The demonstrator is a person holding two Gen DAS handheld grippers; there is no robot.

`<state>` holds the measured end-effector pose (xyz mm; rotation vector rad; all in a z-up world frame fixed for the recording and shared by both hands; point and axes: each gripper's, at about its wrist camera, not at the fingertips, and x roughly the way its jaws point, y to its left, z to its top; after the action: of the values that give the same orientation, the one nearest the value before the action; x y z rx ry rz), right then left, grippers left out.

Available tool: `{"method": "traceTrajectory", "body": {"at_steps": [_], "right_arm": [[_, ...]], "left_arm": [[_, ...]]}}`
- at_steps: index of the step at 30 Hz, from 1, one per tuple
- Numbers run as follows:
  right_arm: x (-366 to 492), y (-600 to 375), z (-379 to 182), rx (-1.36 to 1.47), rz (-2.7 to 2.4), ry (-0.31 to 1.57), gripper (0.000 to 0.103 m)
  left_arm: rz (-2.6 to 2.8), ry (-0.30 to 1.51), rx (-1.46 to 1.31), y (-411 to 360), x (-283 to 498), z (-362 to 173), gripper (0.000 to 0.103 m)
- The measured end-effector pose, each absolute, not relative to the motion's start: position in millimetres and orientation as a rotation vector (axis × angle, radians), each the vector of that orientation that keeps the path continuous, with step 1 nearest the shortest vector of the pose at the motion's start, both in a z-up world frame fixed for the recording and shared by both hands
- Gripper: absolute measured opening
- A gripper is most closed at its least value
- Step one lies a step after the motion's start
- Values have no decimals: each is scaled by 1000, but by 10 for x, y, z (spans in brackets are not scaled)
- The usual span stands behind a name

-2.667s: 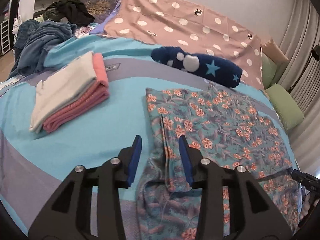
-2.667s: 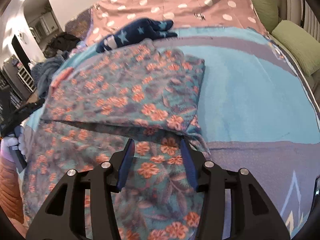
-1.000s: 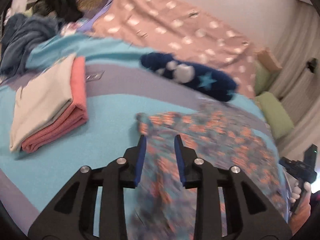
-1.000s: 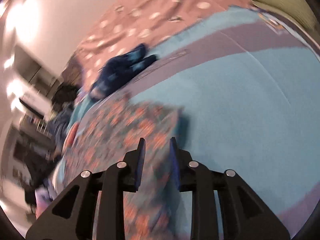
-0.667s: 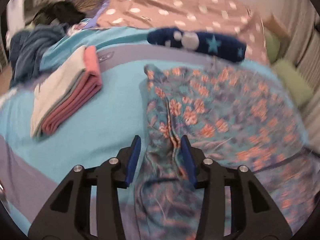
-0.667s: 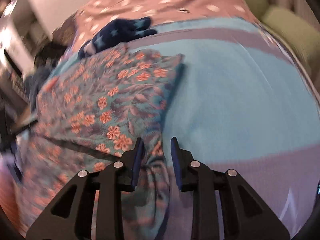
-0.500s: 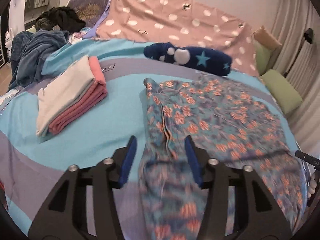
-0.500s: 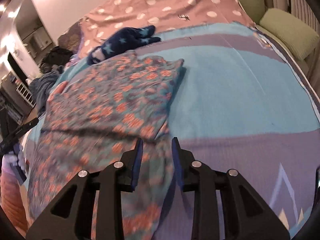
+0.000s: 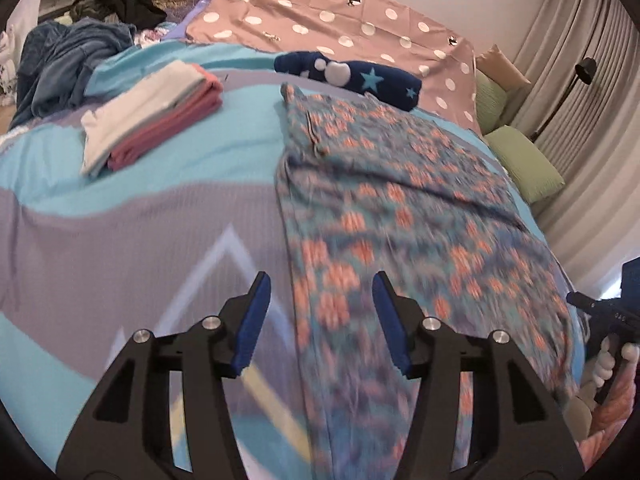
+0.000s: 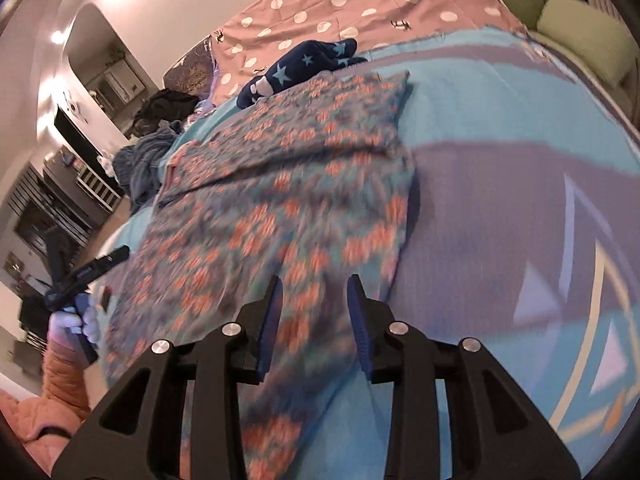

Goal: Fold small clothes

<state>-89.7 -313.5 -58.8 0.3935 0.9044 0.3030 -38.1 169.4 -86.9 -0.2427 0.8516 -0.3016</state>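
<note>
Lying ahead: floral garment (image 9: 400,208) | left gripper (image 9: 320,316), right gripper (image 10: 314,316) parted

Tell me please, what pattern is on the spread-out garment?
Orange flowers on blue-grey garment; clearest in the left wrist view.

Garment (image 9: 400,208) spread on bedspread (image 9: 120,232). Folded stack (image 9: 152,116) left of it, apart. Star roll (image 9: 352,78) behind, touching far edge. Pillows (image 9: 524,160) far right.
</note>
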Motion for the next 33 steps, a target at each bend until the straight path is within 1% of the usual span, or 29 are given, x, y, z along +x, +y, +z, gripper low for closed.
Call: {"method": "traceTrajectory", "body": {"at_steps": [6, 18, 22, 25, 27, 28, 29, 30, 31, 33], "right_arm": [[-1400, -3219, -717, 531, 331, 906, 34], [-1862, -3028, -1013, 660, 425, 993, 34], [-1894, -3060, -1095, 751, 455, 1011, 35], [-1824, -3075, -1186, 846, 517, 1018, 40], [-1732, -3065, -1243, 905, 556, 1027, 40], [-1700, -3056, -1242, 914, 554, 1027, 33], [-1675, -3052, -1226, 910, 534, 1025, 23], [-1660, -3056, -1176, 885, 501, 1012, 5], [-1663, -3094, -1068, 865, 477, 970, 5], [-1684, -3221, -831, 856, 451, 885, 5]], "left_arm": [[-339, 857, -330, 1787, -843, -967, 54], [-416, 886, -351, 1813, -1513, -1057, 54], [-482, 921, -395, 1833, -1680, -1119, 54], [-521, 925, -415, 1803, -1719, -1162, 55], [-542, 924, -474, 1813, -1679, -1204, 55], [-559, 918, -517, 1824, -1644, -1228, 53], [-568, 912, -538, 1825, -1625, -1233, 43], [-564, 903, -552, 1821, -1601, -1230, 24], [-563, 908, -559, 1808, -1577, -1227, 4], [-554, 877, -581, 1828, -1557, -1145, 4]]}}
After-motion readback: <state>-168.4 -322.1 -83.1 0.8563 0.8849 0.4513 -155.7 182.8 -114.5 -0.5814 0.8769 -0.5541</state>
